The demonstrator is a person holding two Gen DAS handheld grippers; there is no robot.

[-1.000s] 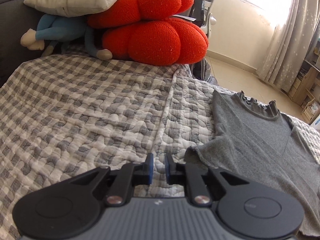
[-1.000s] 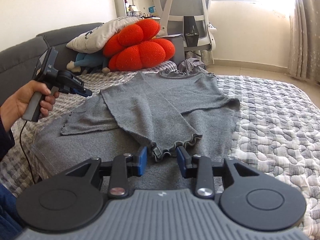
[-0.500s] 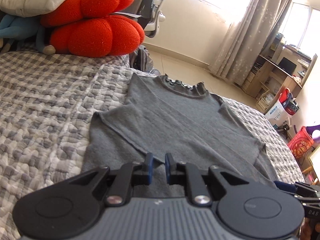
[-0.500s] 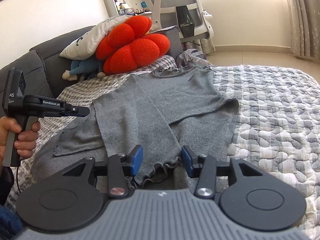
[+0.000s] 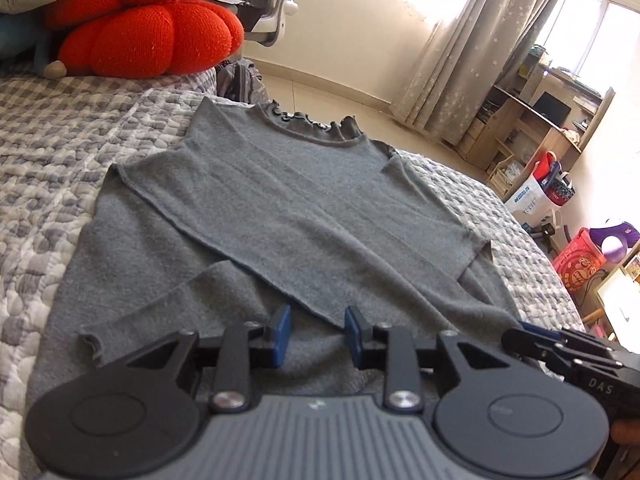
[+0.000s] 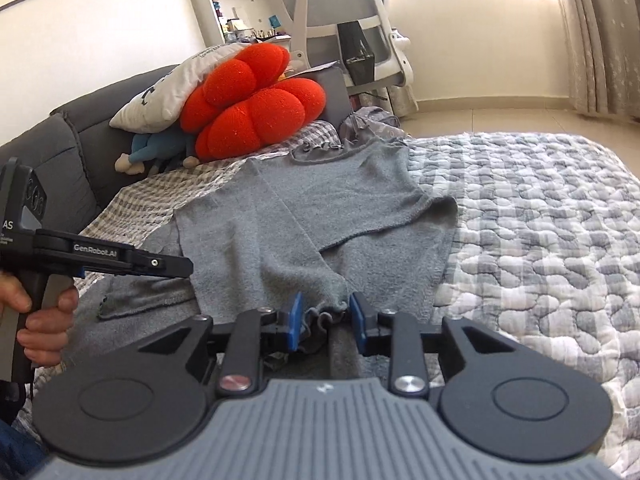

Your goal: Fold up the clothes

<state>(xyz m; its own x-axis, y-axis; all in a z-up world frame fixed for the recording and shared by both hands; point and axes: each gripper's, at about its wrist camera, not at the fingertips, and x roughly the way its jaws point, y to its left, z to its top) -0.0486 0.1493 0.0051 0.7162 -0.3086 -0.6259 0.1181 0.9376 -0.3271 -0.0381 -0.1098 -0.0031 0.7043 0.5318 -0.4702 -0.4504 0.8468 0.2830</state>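
Grey top [image 5: 304,200]: lies spread on the quilted bed [image 5: 48,152], frilled collar [image 5: 312,124] at the far end, hem toward the cameras. Shows 1 sleeve [image 6: 288,240] already brought diagonally across the front, with its frilled cuff [image 6: 322,314] ending near the hem. Shows the other sleeve [image 5: 160,300] lying over the near left part of the body, cuff loose and slightly curled.

Right gripper [image 6: 325,322]: fingers partly open, just been closing, with that frilled cuff between the pads; no clear pinch visible yet, so probably about to take it rather than holding it.

Left gripper [image 5: 316,334]: fingers partly open, just been opening, hovering low over the edge of the folded-over layer near the hem; fabric below the gap, nothing gripped.

Progress, as a judgement: early to middle. Sleeves roughly gathered onto the body, but not squared up, and no lengthwise or crosswise fold of the body visible. Left to do: tidy both sleeves, fold the sides in, then bring hem up toward collar.
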